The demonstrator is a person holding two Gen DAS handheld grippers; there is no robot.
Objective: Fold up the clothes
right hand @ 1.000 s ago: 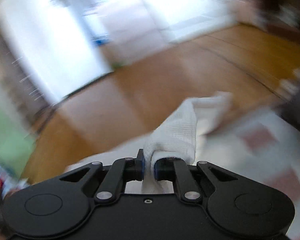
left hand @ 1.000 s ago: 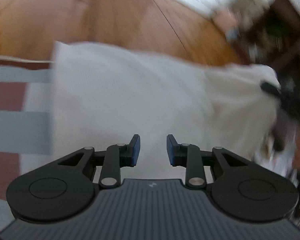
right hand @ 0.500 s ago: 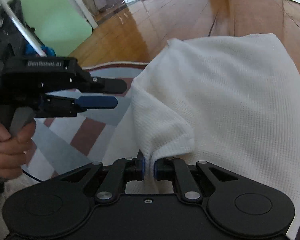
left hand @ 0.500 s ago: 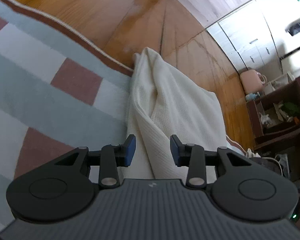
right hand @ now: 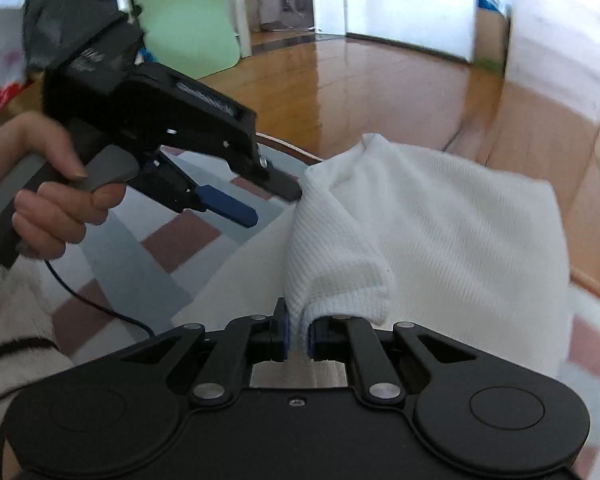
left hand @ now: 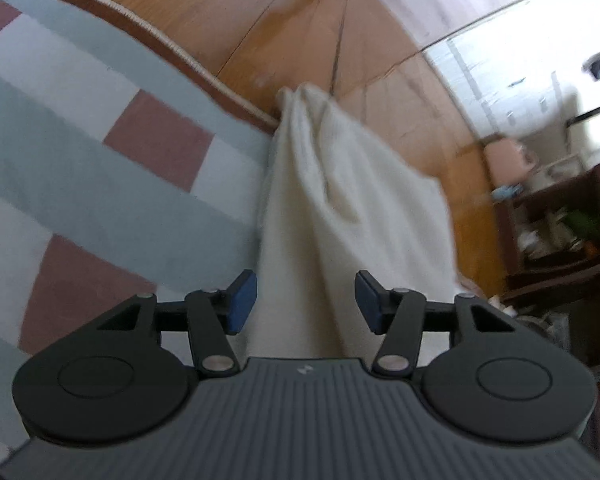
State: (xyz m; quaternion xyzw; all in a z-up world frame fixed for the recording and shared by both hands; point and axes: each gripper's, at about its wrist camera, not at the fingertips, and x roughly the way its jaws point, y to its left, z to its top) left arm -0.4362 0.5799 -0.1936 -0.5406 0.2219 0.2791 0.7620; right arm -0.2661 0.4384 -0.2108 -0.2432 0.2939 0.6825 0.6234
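Pinching a bunched fold of one white waffle-knit garment (right hand: 440, 216), the right tongs (right hand: 298, 336) have their two blue pads nearly together with the cloth squeezed between them. The garment drapes forward from that grip across one checked rug of grey, white and dusty-red squares (right hand: 148, 264), its far edge reaching the glossy wooden floor (right hand: 380, 96). The left tongs (left hand: 306, 300) stand wide apart, holding nothing, with the garment (left hand: 340, 200) running between and beneath their two blue pads. In the right wrist view the left tongs (right hand: 256, 196) hover just beside the raised fold, held by one bare hand (right hand: 48, 184).
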